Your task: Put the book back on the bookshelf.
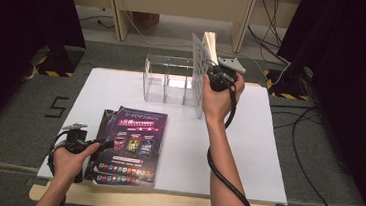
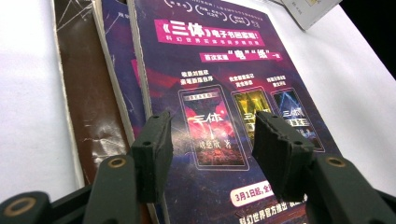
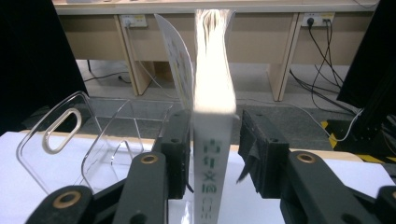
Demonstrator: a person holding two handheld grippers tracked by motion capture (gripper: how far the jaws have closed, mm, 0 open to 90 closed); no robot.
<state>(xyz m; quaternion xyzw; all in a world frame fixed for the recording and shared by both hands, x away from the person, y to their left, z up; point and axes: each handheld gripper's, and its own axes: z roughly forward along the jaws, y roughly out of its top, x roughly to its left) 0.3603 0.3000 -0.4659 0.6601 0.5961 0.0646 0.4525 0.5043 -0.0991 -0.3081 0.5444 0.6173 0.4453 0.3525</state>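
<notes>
Your right gripper (image 1: 213, 71) clamps a white book (image 3: 212, 140) by its spine and holds it upright, lifted just right of the clear rack (image 1: 168, 79) at the table's (image 1: 266, 155) far side. Your left gripper (image 2: 212, 140) hovers with jaws parted, empty, over the top purple book (image 2: 219, 70) of the stack (image 1: 129, 146) near you.

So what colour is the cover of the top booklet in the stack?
Dark purple with pink banners, on the top booklet; clearest in the left gripper view.
</notes>
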